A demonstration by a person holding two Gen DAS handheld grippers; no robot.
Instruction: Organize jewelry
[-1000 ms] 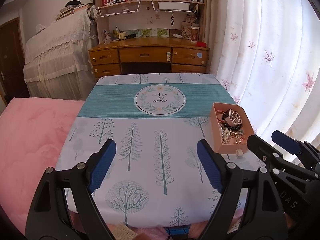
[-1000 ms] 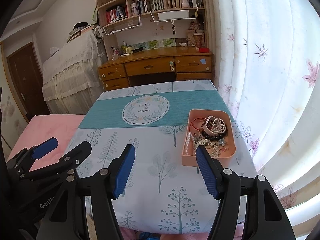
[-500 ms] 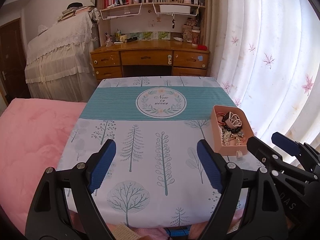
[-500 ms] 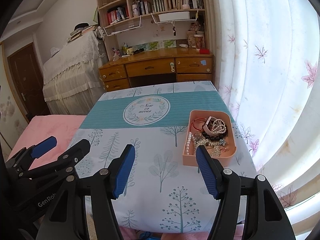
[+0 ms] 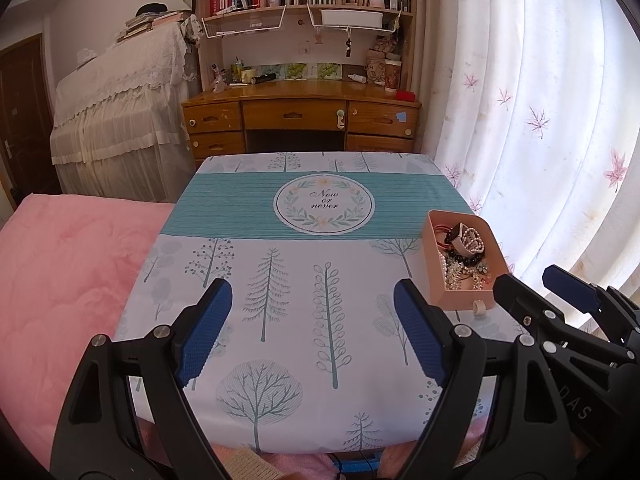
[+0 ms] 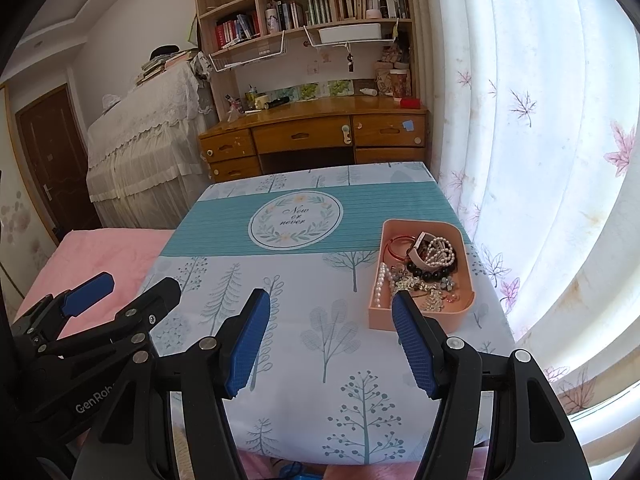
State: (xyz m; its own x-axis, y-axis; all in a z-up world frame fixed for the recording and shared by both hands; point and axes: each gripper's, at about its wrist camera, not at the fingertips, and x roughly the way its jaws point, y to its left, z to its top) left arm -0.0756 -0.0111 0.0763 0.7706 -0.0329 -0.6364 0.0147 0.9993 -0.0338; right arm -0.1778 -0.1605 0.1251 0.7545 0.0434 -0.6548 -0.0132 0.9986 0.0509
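bright daylight pours through the sheer curtain (image 5: 540, 120) and blows it out to near white. beside the curtain the worktop (image 6: 320, 320) is evenly lit with soft shadows. fisheye bending and dark vignette at the corners; focus sharp.

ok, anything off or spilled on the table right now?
One stray: a small white ring-like piece lies on the tablecloth just outside the near end of the pink tray. The jewelry inside is a tangled heap. Both grippers are open and empty.
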